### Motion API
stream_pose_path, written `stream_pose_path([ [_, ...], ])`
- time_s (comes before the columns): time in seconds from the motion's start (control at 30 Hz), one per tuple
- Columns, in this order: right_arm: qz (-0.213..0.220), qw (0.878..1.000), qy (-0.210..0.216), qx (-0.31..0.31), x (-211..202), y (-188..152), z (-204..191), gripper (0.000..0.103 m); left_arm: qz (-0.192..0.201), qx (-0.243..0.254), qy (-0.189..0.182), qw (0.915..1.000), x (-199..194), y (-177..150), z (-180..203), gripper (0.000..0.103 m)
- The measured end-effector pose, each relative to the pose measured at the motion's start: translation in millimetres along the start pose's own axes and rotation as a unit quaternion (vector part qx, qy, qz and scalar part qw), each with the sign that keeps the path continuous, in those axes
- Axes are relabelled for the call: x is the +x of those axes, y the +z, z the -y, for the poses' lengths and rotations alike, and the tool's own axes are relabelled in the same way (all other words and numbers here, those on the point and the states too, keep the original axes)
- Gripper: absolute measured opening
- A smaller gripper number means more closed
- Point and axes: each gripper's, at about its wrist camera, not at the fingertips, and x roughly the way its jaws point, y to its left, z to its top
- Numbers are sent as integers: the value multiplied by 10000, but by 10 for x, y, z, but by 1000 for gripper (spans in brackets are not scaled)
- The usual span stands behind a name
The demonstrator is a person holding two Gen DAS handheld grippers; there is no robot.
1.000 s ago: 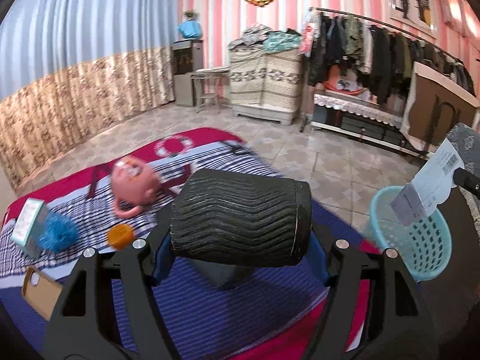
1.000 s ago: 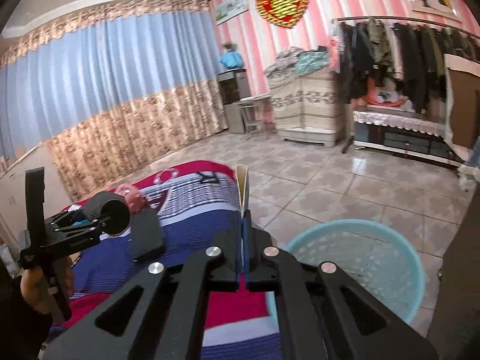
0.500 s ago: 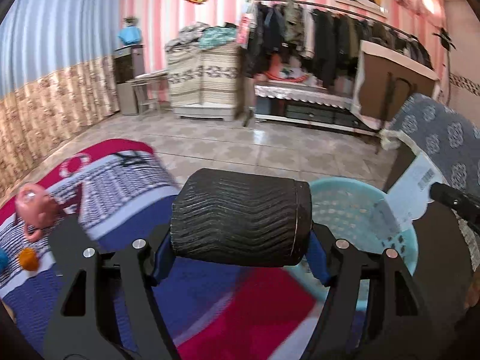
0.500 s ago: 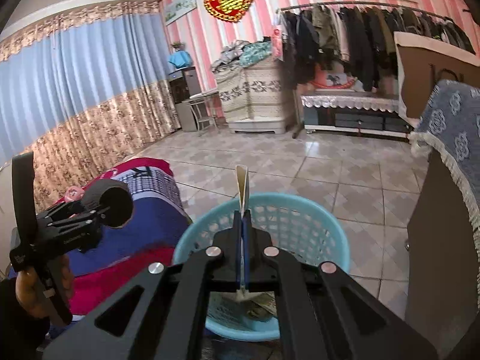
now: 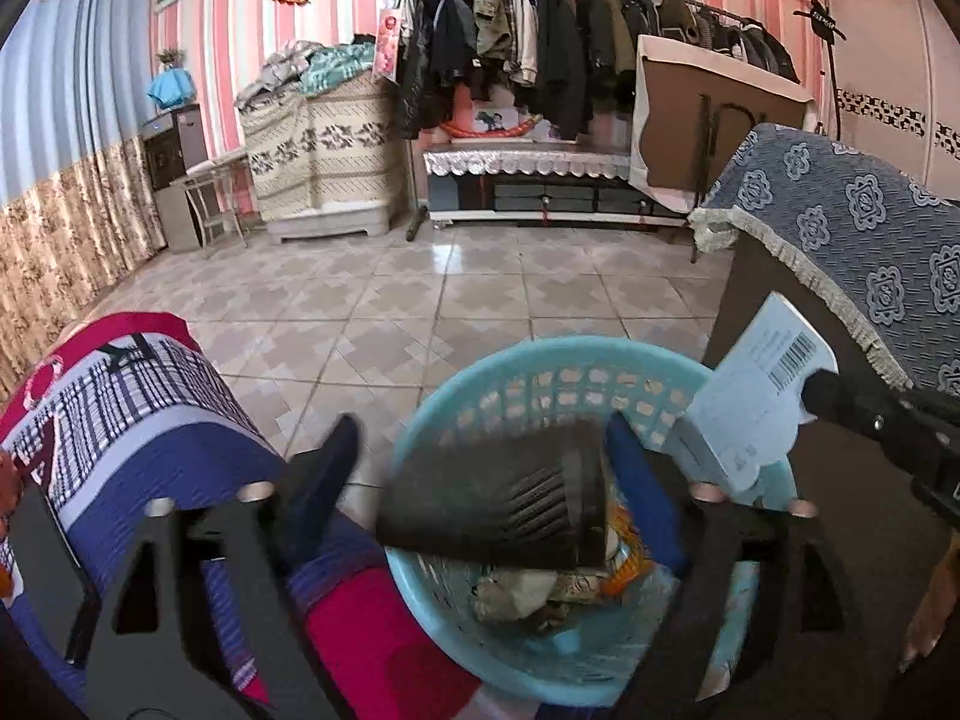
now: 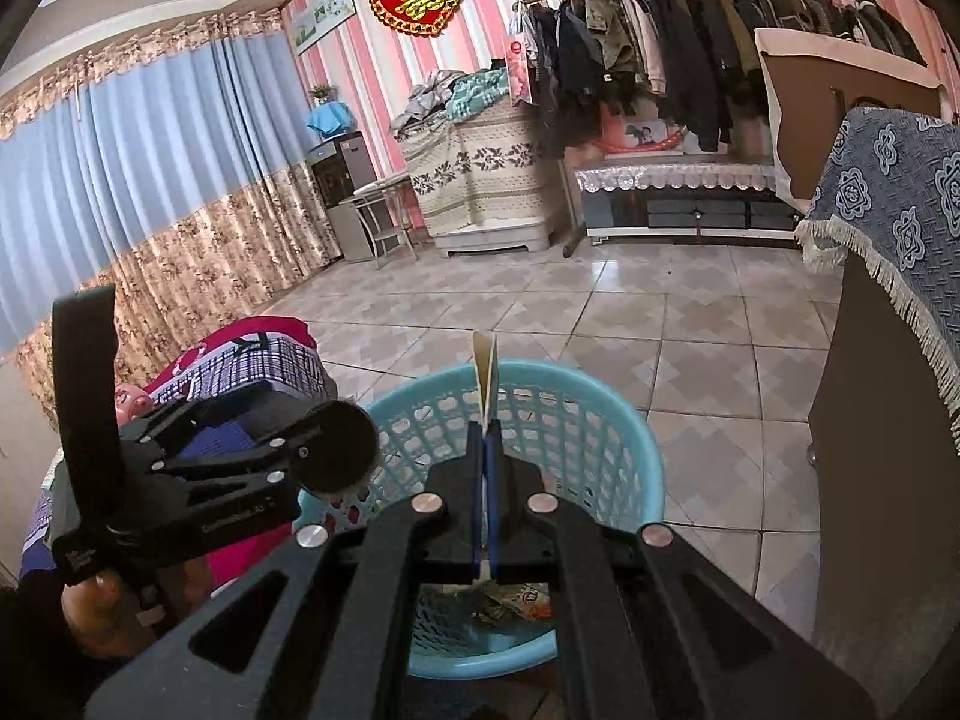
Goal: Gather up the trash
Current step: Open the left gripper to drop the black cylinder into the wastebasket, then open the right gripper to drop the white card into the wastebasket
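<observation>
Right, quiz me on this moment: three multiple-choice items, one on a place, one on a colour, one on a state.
1. Where is the black ribbed cylinder?
A. on the striped bedspread
B. over the laundry-style basket
C. on the floor tiles

2. What colour is the basket?
A. turquoise
B. red
C. white

3. How is the right tool?
A. open and empty
B. shut on the flat barcoded carton
C. out of view

Key: 1 B, the basket's rim and the trash in it show behind and below the cylinder. 2 A, both views show turquoise plastic. 3 B, the carton's edge sticks out of the pinched fingers.
</observation>
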Motion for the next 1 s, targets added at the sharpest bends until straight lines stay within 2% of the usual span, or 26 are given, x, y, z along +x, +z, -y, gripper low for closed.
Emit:
stream_pose_path([
  [0.27,-86,10000,-36,28,123,-51,-33,1,45,-348,365,9987,-92,-23,-325,97],
  [0.6,-249,9993,-295,-14,415,-89,-148,4,175,-670,921,9933,-463,-108,-813,97],
  [0.67,-300,9989,-360,-31,455,-87,-171,24,184,-732,977,9923,-535,-118,-893,97],
  [0.7,-288,9987,-415,-47,462,-82,-185,50,187,-748,992,9921,-572,-127,-929,97],
  [0.73,-230,9986,-476,-81,451,-74,-206,62,204,-776,1033,9914,-625,-146,-978,98],
  [0.8,-189,9983,-527,-173,427,-64,-251,62,229,-860,1123,9897,-716,-180,-1059,98],
  [0.87,-214,9975,-602,-287,416,-55,-285,68,242,-945,1188,9881,-803,-220,-1145,98],
  [0.93,-127,9961,-751,-448,359,-21,-360,86,271,-1022,1234,9867,-878,-246,-1219,98],
  [1.0,42,9943,-906,-559,267,8,-427,94,283,-1059,1262,9859,-935,-266,-1285,98],
])
